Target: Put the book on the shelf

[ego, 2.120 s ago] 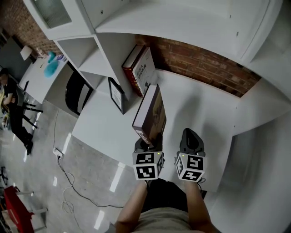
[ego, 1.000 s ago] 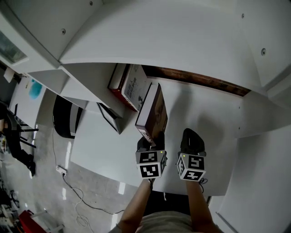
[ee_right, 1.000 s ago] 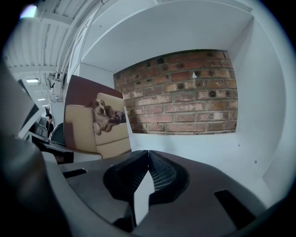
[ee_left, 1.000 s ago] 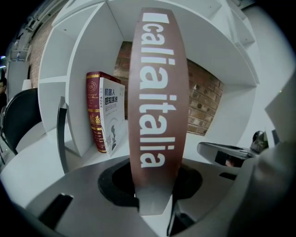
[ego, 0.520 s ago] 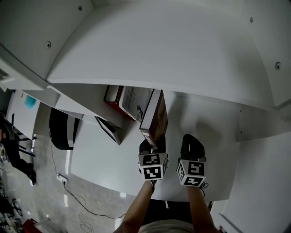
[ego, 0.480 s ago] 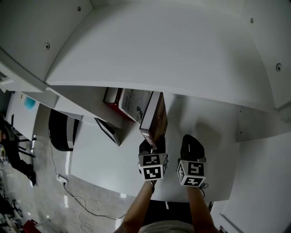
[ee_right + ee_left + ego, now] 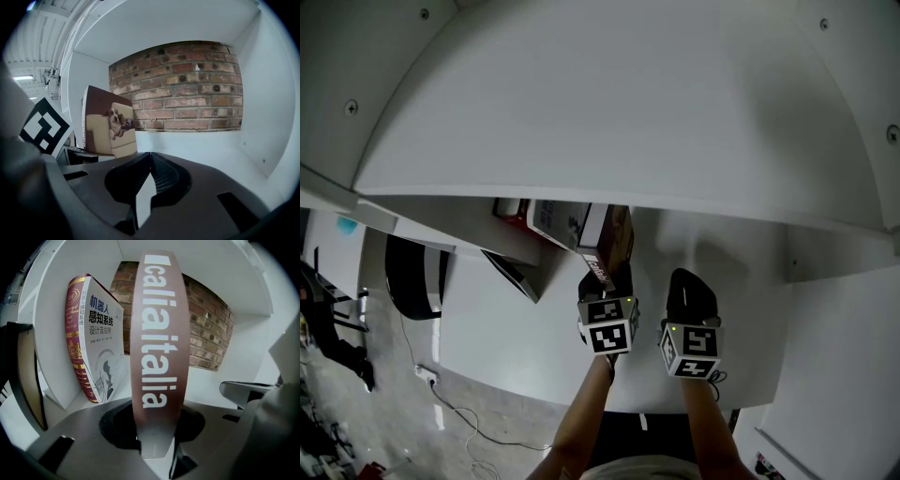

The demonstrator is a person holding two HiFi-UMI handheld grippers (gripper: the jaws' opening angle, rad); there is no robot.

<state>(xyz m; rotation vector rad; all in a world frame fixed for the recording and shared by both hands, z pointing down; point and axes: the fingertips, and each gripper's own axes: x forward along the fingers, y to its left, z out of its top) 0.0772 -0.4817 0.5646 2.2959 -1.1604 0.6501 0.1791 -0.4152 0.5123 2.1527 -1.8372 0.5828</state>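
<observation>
Pinching the book by its spine in the left gripper, upright inside the shelf compartment, near a leaning red-spined book to its left. Holding the right gripper alongside, jaws pressed together on nothing.

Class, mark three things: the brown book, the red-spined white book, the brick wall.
Brown book with white spine lettering (image 7: 159, 357): left gripper view, mid spine.
Red-spined white book (image 7: 101, 348): left gripper view, front cover.
Red brick wall (image 7: 187, 89): right gripper view, centre.
</observation>
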